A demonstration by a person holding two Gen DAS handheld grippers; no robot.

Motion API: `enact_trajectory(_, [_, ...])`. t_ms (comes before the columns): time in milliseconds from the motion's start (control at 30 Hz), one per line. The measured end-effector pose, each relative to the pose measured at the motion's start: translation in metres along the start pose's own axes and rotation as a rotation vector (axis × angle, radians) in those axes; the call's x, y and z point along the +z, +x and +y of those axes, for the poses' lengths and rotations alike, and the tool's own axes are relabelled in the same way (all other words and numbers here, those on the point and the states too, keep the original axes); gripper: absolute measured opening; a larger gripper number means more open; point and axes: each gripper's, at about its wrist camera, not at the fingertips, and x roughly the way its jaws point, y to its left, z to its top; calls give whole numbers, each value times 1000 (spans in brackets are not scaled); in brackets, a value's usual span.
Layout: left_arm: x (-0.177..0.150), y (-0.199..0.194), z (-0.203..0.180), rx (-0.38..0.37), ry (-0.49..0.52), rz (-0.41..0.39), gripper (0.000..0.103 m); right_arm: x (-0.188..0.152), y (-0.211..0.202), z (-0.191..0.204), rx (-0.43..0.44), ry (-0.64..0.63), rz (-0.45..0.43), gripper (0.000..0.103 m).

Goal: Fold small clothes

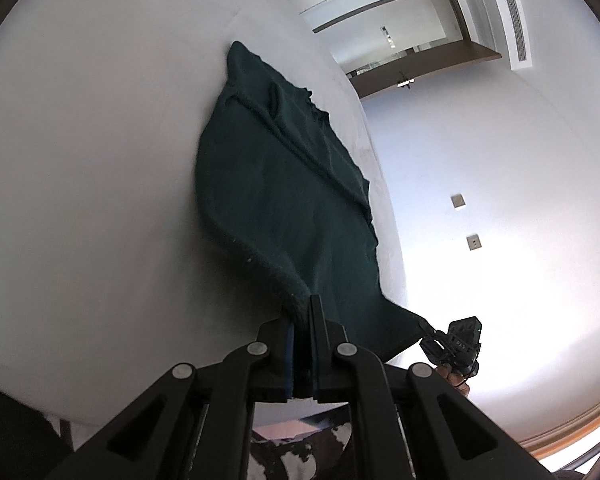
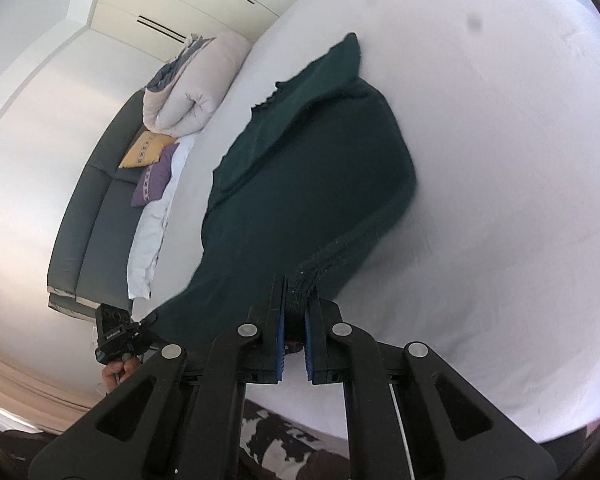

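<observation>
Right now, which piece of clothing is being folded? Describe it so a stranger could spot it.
On the white bed lies one dark green knitted garment, both near corners pinched in claws. Unlike the yellow cushion and purple cushion by the headboard, it is spread flat.

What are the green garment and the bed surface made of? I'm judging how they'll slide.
Garment: looks like a matte, dark green knit, maybe wool or acrylic; ribbed hem and looped stitches show by the fingers. Bed surface: smooth white woven sheet, probably cotton, matte, faintly creased.

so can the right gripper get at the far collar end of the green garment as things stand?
Probably not yet: the right gripper is shut on the garment's near hem, like the left gripper. Nothing blocks the white bed beyond.
</observation>
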Motion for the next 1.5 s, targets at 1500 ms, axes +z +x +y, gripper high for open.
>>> enact_trajectory(1500, [316, 191, 48, 228, -54, -104, 19, 350, 247, -71, -259, 266, -176, 7])
